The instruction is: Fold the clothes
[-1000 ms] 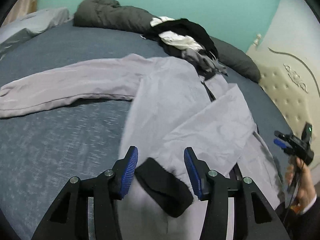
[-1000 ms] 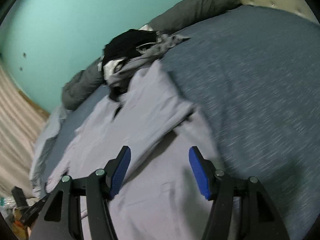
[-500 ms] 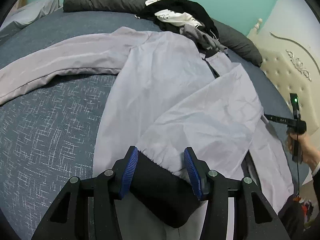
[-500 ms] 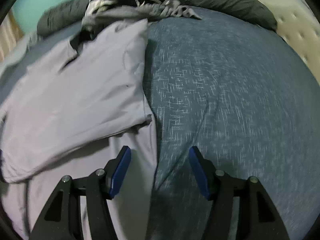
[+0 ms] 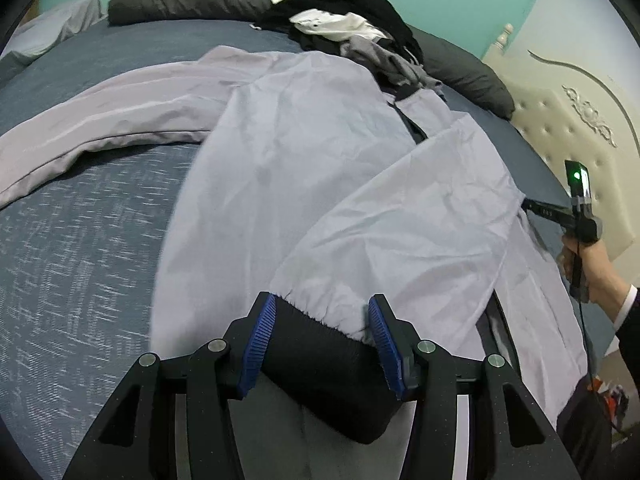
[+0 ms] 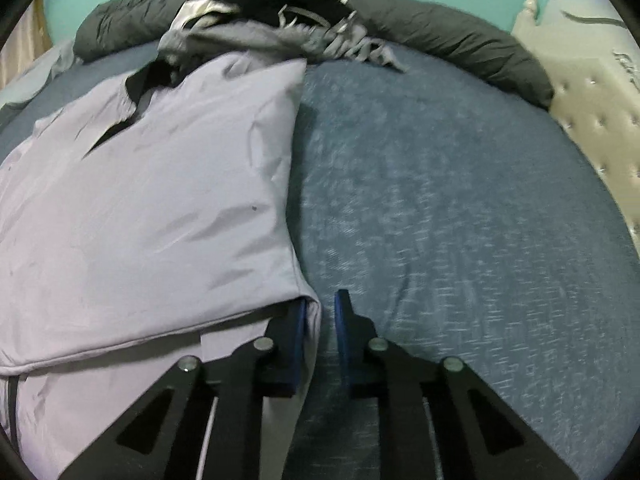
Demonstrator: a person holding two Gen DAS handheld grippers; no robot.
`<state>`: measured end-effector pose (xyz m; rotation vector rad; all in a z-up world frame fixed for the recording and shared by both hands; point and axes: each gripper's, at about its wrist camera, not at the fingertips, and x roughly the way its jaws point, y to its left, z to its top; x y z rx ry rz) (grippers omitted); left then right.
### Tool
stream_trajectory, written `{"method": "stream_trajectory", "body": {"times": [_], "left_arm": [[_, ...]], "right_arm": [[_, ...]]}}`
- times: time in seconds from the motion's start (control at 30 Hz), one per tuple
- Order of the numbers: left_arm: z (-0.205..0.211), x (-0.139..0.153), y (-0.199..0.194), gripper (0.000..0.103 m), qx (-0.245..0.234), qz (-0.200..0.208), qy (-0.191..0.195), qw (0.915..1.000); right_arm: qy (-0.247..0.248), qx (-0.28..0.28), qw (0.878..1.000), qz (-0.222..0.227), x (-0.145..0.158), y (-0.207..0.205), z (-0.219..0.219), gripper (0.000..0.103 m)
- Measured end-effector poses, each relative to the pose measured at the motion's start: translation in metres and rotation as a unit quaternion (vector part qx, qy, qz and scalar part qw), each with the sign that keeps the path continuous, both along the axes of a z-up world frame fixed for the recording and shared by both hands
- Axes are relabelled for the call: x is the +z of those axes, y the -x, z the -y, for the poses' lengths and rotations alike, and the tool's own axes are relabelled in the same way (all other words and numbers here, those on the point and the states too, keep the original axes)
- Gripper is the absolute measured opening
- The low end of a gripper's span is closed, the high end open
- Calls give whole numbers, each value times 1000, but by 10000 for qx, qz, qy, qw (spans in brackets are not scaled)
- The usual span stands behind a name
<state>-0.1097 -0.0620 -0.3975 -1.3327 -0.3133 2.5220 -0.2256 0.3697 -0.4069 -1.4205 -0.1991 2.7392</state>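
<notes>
A pale lilac jacket (image 5: 300, 168) lies spread on the blue bed (image 5: 80, 240). One sleeve is folded across its body, and the other stretches out to the left. My left gripper (image 5: 322, 304) has that folded sleeve's black cuff (image 5: 320, 368) filling its gap, and the cuff bulges behind both pads. At the jacket's right edge (image 6: 308, 304), my right gripper (image 6: 320, 304) is closing its jaws. The hem lies against the left pad, and a thin slit shows before the right pad. The left wrist view shows the right gripper (image 5: 532, 208) held by a hand (image 5: 588, 264).
A heap of black, white and grey clothes (image 5: 352, 28) sits at the far side, against dark pillows (image 6: 460, 40). A cream tufted headboard (image 5: 568, 120) stands to the right. Bare blue sheet (image 6: 460, 220) spreads right of the jacket.
My right gripper swung and rolled from above the jacket to its right edge, and its jaws drew nearly together there. My left gripper sank lower, and the cuff now fills its gap.
</notes>
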Motion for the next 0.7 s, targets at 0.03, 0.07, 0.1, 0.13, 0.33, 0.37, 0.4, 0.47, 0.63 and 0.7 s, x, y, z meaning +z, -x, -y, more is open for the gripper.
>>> {"method": "stream_trajectory", "body": {"times": [0.03,0.07,0.1,0.13,0.33,0.37,0.4,0.47,0.63,0.7], "left_arm": [[-3,0,0,53,-41,1,15,10000],[-5,0,0,53,-73,7,10,10000],[-6,-1,0,53,-103,14,0,9999],[-7,-1,0,53,-127,26,-28,9999],[-11,-3,1,53,-210,91,-74,9997],[-11,-3,1,53,-204,95,-92,9997],[-10,-3,1,53,-196,104,-117,9997],[-9,0,2,53,-182,99,-163,9997],[-3,18,2,56,-118,-66,-238,9996],[2,21,6,65,-43,-114,-243,9996]], "right_arm": [[-41,-24,10000,-33,2,-4,-4,10],[-69,-49,10000,-39,2,-4,-6,9],[-95,-72,9999,-25,2,-2,-7,9],[-121,-92,9999,-9,2,-1,-8,8],[130,-310,9991,240,-8,13,-23,8],[220,-274,9986,397,-13,16,-26,8],[297,-236,9979,532,-17,18,-28,8],[272,-130,9984,480,-12,16,-30,14],[640,-179,9961,579,7,0,-54,25],[804,-294,9953,452,20,-4,-65,25]]}}
